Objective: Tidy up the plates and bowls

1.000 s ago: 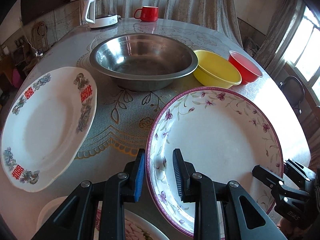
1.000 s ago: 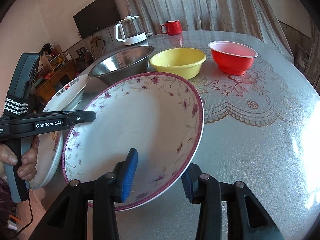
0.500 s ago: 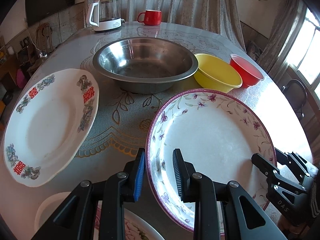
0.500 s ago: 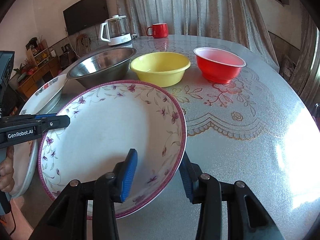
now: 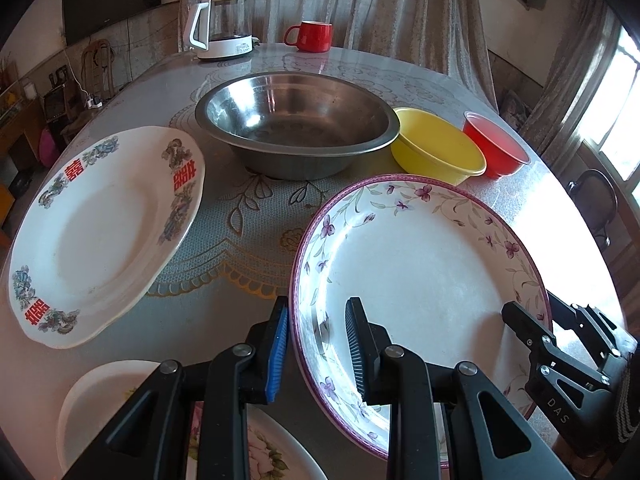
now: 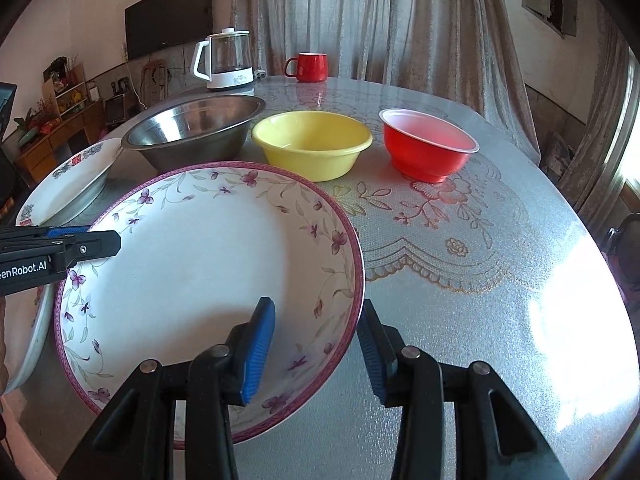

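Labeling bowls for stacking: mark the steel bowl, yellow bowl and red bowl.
steel bowl (image 5: pixel 296 120), left wrist view, inner floor.
yellow bowl (image 6: pixel 312 140), right wrist view, inside wall.
red bowl (image 6: pixel 424 160), right wrist view, outer wall.

Steel basin (image 5: pixel 296 124): bare metal, dull sheen, water-spotted. Floral plate (image 6: pixel 208 264): glazed ceramic, glossy. Yellow bowl (image 6: pixel 312 144) and red bowl (image 6: pixel 428 156): smooth plastic. Table cover (image 6: pixel 460 280): pebbled, glossy

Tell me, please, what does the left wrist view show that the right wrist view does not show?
Only the left wrist view shows a pink-flowered plate at the near table edge.
Only the right wrist view shows a wooden shelf with ornaments.
Both show the purple-flowered plate with both grippers at its rim, the steel bowl, yellow bowl, red bowl, kettle and red mug.
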Demonstrator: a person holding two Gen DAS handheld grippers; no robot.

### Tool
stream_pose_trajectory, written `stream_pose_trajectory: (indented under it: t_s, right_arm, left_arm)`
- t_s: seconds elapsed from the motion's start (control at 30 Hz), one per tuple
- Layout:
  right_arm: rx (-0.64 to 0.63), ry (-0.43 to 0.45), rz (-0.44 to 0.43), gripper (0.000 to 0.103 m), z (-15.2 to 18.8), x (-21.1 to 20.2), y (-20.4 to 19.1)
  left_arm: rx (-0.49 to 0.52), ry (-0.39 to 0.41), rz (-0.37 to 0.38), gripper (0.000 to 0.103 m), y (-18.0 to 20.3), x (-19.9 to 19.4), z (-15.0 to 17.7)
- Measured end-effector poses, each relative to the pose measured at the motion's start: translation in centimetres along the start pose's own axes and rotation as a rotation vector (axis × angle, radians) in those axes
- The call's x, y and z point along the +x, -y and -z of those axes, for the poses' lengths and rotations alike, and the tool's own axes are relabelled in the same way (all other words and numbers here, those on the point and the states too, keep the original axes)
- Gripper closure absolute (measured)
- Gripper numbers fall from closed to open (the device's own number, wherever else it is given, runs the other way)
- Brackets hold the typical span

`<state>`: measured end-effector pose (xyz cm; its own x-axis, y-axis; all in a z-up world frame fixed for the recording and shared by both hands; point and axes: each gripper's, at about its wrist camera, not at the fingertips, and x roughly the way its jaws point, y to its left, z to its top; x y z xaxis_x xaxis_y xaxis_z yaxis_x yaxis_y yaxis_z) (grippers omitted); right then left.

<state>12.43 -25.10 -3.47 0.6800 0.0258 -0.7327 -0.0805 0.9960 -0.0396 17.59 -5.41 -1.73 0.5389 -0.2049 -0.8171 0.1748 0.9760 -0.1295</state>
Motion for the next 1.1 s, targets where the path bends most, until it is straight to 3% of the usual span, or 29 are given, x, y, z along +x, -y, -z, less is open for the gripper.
stream_pose_trajectory:
  t_s: [0.4,0.77,1.1]
  right_arm:
    - [0.036,-0.016,-0.025,0.061,0.0,0.0,0.3]
    - [0.041,-0.020,0.003,0.060,0.1,-0.1,-0.1]
    - [0.048,-0.027,0.043,0.060,0.3,-0.7,-0.7]
  left_arm:
    - [0.004,-0.001,-0.011,0.076,0.2,-0.3,0.6]
    - [-0.015,0.019,-0.028,0.076,0.4,-1.0,1.6]
    - [0.025,0.120,-0.066,0.072,1.5,-4.5,2.9]
